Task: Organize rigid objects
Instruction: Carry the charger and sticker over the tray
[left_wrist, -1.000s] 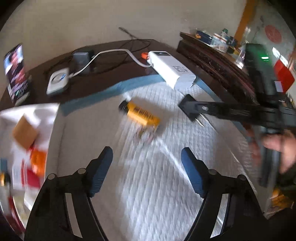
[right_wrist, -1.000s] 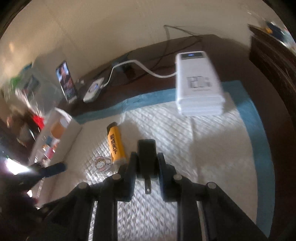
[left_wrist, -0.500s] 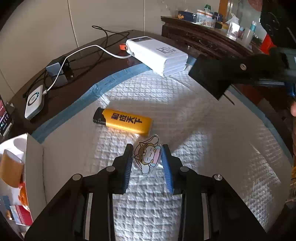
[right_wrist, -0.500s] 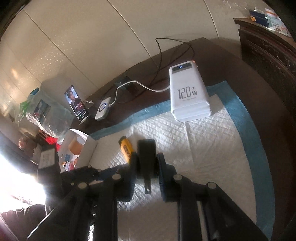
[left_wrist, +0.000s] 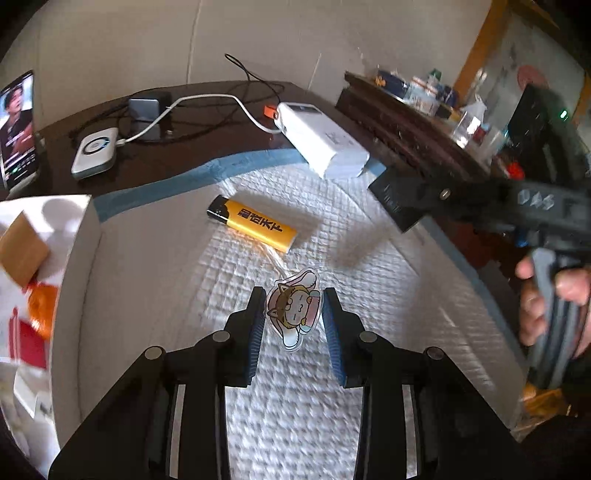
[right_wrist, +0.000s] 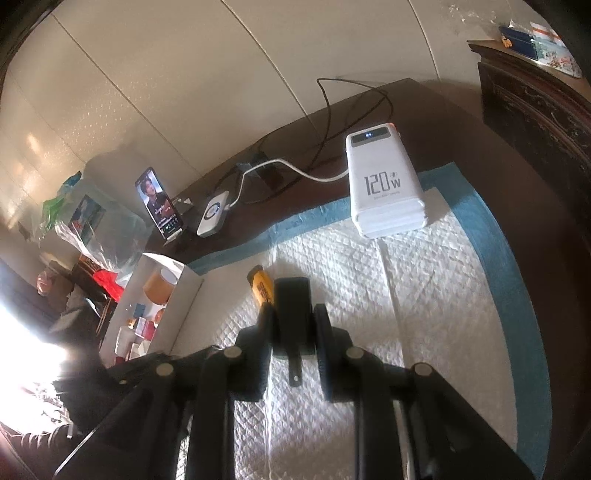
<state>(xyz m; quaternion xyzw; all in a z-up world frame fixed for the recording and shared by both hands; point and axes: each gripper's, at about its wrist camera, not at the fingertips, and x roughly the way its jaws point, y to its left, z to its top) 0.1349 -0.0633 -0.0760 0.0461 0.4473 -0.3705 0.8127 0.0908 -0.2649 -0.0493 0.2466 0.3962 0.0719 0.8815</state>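
My left gripper is shut on a flat cartoon-figure charm and holds it above the white quilted pad. A yellow lighter lies on the pad just beyond it; it also shows in the right wrist view, partly hidden. My right gripper is shut on a black plug adapter, prongs pointing back toward the camera, held above the pad. In the left wrist view it hangs at the right.
A white box holding several small items stands at the left of the pad. A white power bank with a cable sits at the pad's far edge. A phone and a small white device stand on the dark table behind.
My left gripper closed on the cartoon charm and lifted it off the pad. My right gripper has kept hold of the black plug adapter and risen a little.
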